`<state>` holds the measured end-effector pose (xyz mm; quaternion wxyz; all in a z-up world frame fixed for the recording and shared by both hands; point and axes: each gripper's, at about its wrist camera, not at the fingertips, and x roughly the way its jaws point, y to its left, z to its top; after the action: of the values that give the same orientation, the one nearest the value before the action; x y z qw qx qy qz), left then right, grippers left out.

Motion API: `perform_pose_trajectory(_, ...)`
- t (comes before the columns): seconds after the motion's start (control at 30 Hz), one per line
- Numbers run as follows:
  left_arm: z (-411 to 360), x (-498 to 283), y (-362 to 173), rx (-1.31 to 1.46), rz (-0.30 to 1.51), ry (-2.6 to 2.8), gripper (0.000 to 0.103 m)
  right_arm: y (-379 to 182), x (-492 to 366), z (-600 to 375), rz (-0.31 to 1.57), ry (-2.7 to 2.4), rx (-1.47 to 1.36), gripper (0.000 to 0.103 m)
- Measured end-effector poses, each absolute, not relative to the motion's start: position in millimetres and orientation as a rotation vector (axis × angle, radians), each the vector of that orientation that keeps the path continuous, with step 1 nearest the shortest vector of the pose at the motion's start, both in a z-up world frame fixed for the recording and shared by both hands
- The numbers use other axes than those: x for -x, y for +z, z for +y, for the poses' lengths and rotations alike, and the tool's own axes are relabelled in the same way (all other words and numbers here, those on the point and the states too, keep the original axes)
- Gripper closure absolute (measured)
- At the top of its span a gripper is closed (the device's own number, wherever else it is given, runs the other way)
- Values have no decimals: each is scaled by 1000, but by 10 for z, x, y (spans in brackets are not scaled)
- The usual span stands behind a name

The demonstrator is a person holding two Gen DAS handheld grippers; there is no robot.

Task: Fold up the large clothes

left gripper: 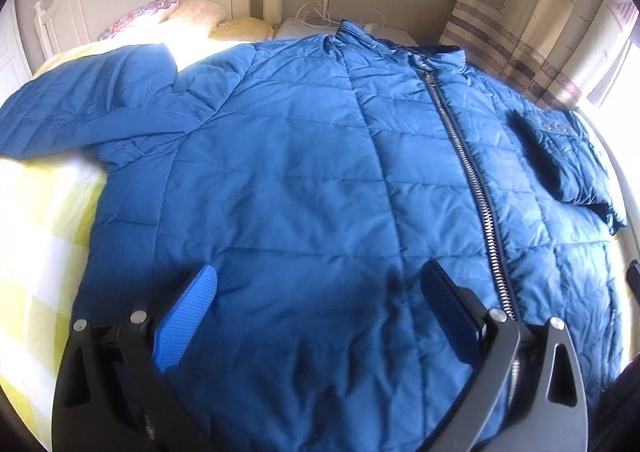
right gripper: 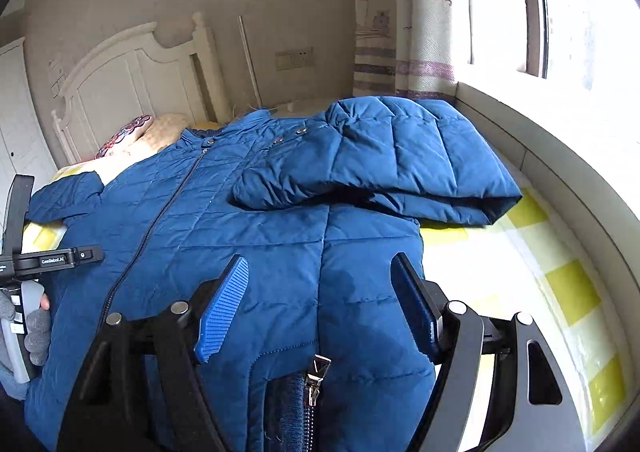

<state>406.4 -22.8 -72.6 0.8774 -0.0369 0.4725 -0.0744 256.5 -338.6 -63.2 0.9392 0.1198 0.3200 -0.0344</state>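
Right wrist view: puffy jacket [right gripper: 248, 219] probably handles soft, slippery; right gripper [right gripper: 320, 304] jaws spread empty; grip hem.

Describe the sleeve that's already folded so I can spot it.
A blue jacket lies zipped on the bed. On its window side, one sleeve is folded across the chest, beside the snaps. The other sleeve lies spread out toward the pillows.

White "GenRobot.AI" on black bar of left gripper [right gripper: 60, 260], right-wrist view; no other text legible.
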Motion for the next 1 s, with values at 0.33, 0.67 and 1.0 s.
perform_pose_trajectory(0.33, -1951, -4646, -560, 143, 1008, -459, 16, -782, -2655, -3616, 681, -144, -398, 33)
perform_pose_trajectory(0.67, -2572, -4559, -637, -22, 907, -484, 89, -794, -2676, -3652, 683, -149, -418, 33)
perform_pose_trajectory(1.0, -909, -4337, 656, 68, 647, -345, 96, -791, -2659, -3724, 666, -150, -442, 33)
